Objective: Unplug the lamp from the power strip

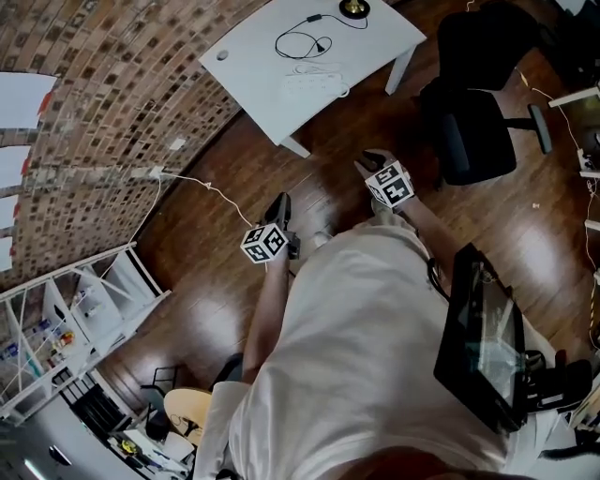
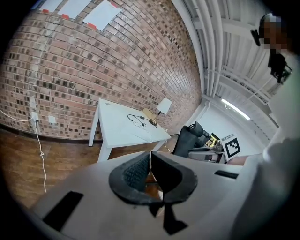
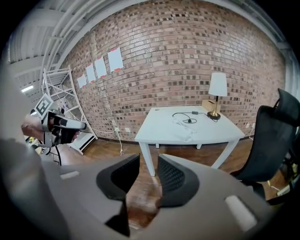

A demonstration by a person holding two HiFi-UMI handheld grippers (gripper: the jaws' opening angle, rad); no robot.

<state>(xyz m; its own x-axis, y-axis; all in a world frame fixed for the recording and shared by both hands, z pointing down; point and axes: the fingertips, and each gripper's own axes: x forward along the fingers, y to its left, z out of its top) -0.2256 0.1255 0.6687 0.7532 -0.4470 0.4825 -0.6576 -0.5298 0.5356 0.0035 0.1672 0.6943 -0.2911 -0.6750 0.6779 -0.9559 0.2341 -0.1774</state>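
The white table (image 1: 253, 56) stands far ahead of me by the brick wall. On it lie a white power strip (image 1: 314, 84) and a looped black cord (image 1: 300, 39), with the lamp's brass base (image 1: 353, 8) at the far edge. In the right gripper view the lamp (image 3: 217, 86) stands upright with a white shade, the cord (image 3: 185, 117) in front of it. My left gripper (image 1: 279, 202) is held over the wooden floor, short of the table, jaws shut on nothing (image 2: 150, 164). Further right, my right gripper (image 1: 372, 157) is open and empty (image 3: 148, 171).
A black office chair (image 1: 469, 122) stands to the right of the table. A white shelf rack (image 1: 66, 319) is at the left, by the brick wall. A white cable runs from a wall socket (image 1: 155, 173) across the floor. A black screen (image 1: 478, 337) hangs at the person's waist.
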